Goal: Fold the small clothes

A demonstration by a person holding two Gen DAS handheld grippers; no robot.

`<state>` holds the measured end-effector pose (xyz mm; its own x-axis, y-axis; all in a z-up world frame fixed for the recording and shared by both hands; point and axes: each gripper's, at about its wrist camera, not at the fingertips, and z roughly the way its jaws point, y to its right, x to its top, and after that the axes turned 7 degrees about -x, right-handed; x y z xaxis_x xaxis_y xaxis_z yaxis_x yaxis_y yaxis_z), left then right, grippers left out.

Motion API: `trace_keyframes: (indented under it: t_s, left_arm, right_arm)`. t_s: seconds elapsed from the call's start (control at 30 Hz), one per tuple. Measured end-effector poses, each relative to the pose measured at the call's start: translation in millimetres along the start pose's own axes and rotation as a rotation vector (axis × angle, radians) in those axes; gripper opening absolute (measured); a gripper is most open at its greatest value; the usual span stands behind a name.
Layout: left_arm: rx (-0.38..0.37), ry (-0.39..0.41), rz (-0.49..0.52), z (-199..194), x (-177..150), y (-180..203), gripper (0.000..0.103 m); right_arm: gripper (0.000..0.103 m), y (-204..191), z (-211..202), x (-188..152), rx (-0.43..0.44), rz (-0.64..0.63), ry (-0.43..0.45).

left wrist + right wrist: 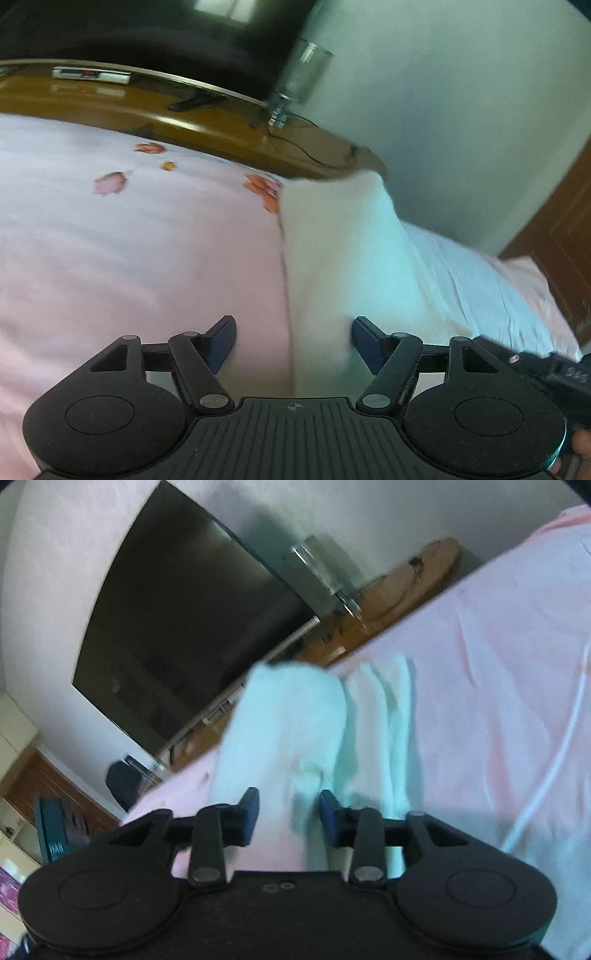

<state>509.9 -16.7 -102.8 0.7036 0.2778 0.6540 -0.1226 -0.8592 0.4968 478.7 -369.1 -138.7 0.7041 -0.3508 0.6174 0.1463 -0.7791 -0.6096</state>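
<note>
In the left wrist view, the left tool (293,343) hovers with jaws wide over the pink bedsheet (129,240), the white garment (343,240) lying on that sheet ahead, between its pads untouched. In the right wrist view, the right tool (288,814) stands partly spread, the garment's (291,716) edge between its pads on the bedsheet (498,683); contact is unclear through blur.

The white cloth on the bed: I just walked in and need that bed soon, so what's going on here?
A person is folding a small white garment on a pink floral bedsheet, with a handheld gripper in each hand. The right gripper has part of the fabric between its open fingers, not pinched. The left gripper is open too, with the garment's edge between its fingers. Both views are blurred.
</note>
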Motion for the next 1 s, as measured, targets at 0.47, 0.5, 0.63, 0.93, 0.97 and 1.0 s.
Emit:
trace_keyframes:
  t_s: [0.47, 0.5, 0.63, 0.93, 0.97, 1.0]
  left_arm:
    - [0.004, 0.009, -0.055, 4.3, -6.5, -12.1, 0.069]
    - [0.008, 0.006, -0.047, 4.6, -6.0, -10.2, 0.069]
    - [0.036, 0.016, -0.011, 3.6, -4.4, -0.8, 0.069]
    - [0.063, -0.024, 0.097, 11.5, -4.6, 21.1, 0.069]
    - [0.046, -0.033, 0.071, 12.8, -6.9, 16.8, 0.069]
    - [0.037, -0.031, 0.045, 11.8, -7.7, 12.6, 0.069]
  right_arm:
    - [0.017, -56.8, 51.3, 6.4, -0.088, -0.274, -0.172]
    - [0.017, -65.5, 53.4, 5.1, -0.115, -0.319, -0.176]
    - [0.015, -108.5, 46.8, -14.2, -0.268, -0.597, -0.128]
    - [0.014, -114.9, 1.5, -22.0, -0.385, -0.616, 0.02]
    - [0.015, -94.7, 13.4, -22.0, -0.392, -0.553, -0.052]
    - [0.016, -74.4, 26.3, -21.2, -0.375, -0.477, -0.109]
